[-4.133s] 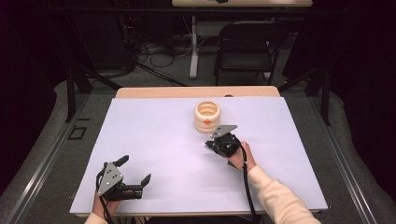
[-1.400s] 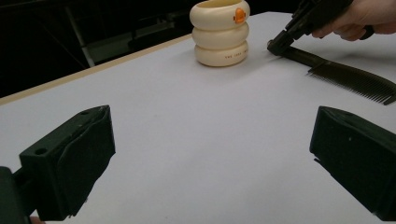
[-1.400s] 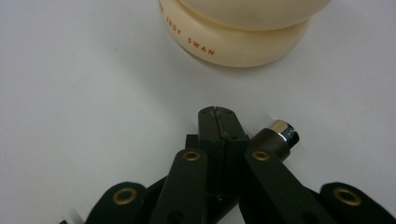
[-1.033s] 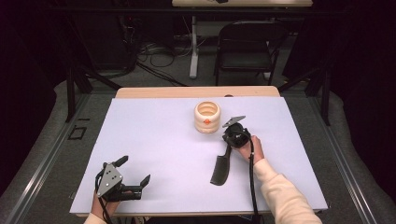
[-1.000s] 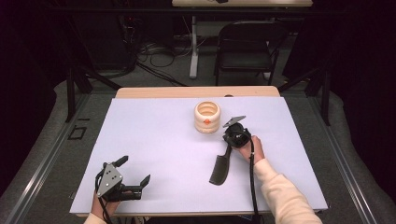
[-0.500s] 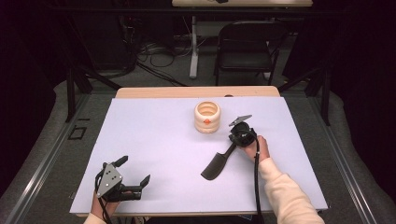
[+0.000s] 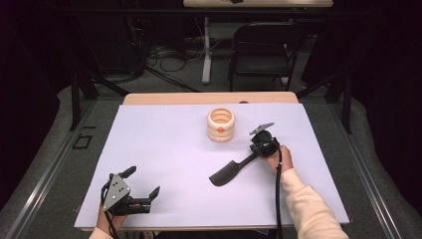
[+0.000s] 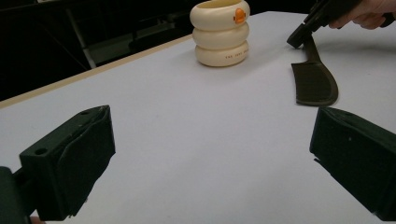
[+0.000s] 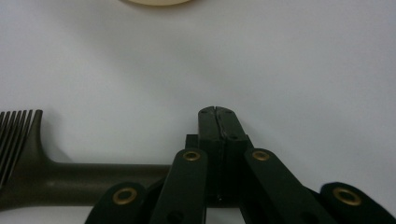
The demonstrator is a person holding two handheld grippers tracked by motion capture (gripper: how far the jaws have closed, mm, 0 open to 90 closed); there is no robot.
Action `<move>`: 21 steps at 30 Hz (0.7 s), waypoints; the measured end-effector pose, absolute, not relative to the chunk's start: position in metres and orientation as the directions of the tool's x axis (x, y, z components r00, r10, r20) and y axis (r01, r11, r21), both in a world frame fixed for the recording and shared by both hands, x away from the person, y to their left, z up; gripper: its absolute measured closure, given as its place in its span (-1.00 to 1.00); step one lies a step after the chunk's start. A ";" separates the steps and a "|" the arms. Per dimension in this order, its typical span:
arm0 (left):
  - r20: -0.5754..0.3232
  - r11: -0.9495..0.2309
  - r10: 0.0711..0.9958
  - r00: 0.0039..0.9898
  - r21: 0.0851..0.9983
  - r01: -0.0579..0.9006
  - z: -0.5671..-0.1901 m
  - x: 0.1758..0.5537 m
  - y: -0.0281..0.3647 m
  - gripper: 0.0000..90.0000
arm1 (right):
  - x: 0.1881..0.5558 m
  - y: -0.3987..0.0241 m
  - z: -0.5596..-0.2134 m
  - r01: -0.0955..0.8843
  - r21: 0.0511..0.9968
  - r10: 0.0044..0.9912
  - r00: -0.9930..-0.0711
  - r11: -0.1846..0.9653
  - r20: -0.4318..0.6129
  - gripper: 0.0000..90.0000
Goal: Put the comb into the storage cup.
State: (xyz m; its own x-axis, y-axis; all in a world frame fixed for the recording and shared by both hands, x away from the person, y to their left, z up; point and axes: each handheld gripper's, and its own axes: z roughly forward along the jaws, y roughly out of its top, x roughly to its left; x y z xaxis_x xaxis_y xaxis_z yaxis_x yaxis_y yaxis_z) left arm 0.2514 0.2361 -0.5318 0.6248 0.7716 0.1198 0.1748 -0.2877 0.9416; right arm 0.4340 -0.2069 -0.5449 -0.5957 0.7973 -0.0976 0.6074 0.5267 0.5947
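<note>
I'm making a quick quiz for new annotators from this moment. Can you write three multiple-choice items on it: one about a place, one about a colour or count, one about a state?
1. Where does the cream holder stand relative to the comb?
A. Farther from the person
B. Nearer the person
C. On top of the comb

2. How many stacked rings form the holder's wall?
A. One
B. Three
C. Five

3. How do the jaws of the right gripper stand?
A. Wide apart over the bare table
B. Closed on the comb's handle
C. Closed on the holder's rim

Answers:
1. A: in the high view the holder sits toward the far edge of the white table, beyond the comb.
2. B: the left gripper view shows three bulging rings, the top one with an orange mark.
3. B: the right gripper view shows the jaws pressed together at the handle.
</note>
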 end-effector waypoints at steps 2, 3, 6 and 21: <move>0.120 -0.288 0.771 0.625 0.942 0.174 -0.532 0.251 0.236 -0.99 | 0.433 -0.209 -0.545 0.613 0.594 0.803 -0.588 0.521 -0.097 1.00; 0.121 -0.288 0.771 0.625 0.942 0.173 -0.532 0.251 0.236 -0.99 | 0.432 -0.209 -0.544 0.618 0.588 0.804 -0.587 0.522 -0.097 1.00; 0.121 -0.287 0.771 0.626 0.942 0.172 -0.532 0.251 0.236 -0.99 | 0.431 -0.212 -0.544 0.624 0.586 0.808 -0.582 0.517 -0.094 1.00; 0.125 -0.289 0.770 0.626 0.942 0.168 -0.531 0.251 0.236 -0.99 | 0.419 -0.218 -0.543 0.631 0.566 0.805 -0.584 0.530 -0.103 1.00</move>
